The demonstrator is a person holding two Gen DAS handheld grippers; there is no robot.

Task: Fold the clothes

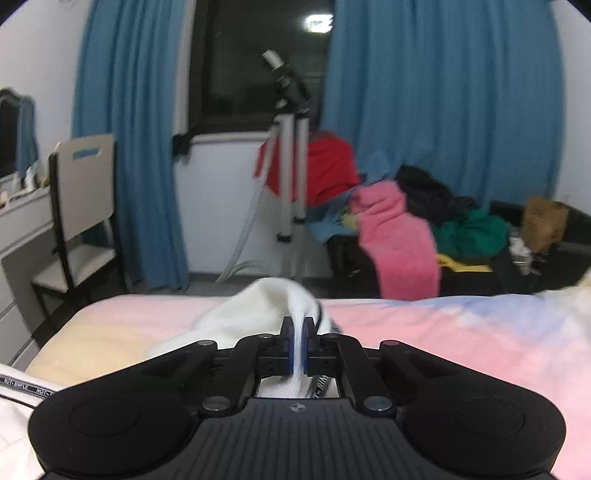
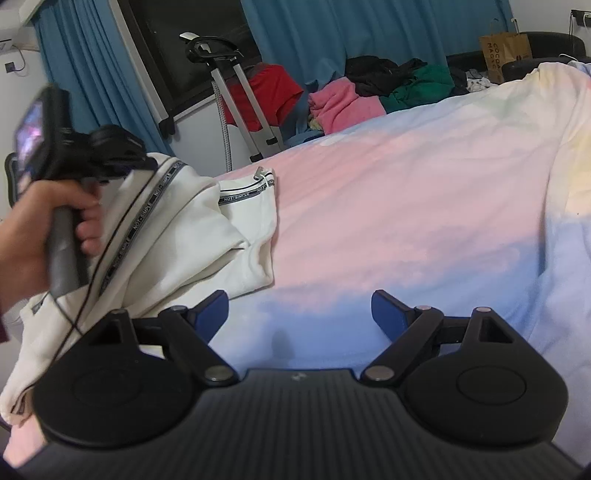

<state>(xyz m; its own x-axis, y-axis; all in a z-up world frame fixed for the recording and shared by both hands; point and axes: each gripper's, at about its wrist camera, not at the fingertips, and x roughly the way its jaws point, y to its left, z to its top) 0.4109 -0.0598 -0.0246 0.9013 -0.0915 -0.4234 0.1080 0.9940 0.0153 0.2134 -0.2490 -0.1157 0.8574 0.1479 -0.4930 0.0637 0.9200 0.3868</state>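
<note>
- Even, soft indoor light falls across the pastel bedspread (image 2: 406, 206), with no hard shadows.
- The window (image 1: 255, 62) is black; one white glare spot, a reflected lamp (image 1: 317, 22), shows on its glass.
- Left wrist view is smeared: blue curtains (image 1: 443, 92), chair (image 1: 83, 206) and pink towel (image 1: 399, 236) look soft.
- Right wrist view is sharper, but the person's hand (image 2: 44, 229) at the left edge is blurred.
- Fisheye bending curves walls and curtains; dark vignette fills the corners.
</note>
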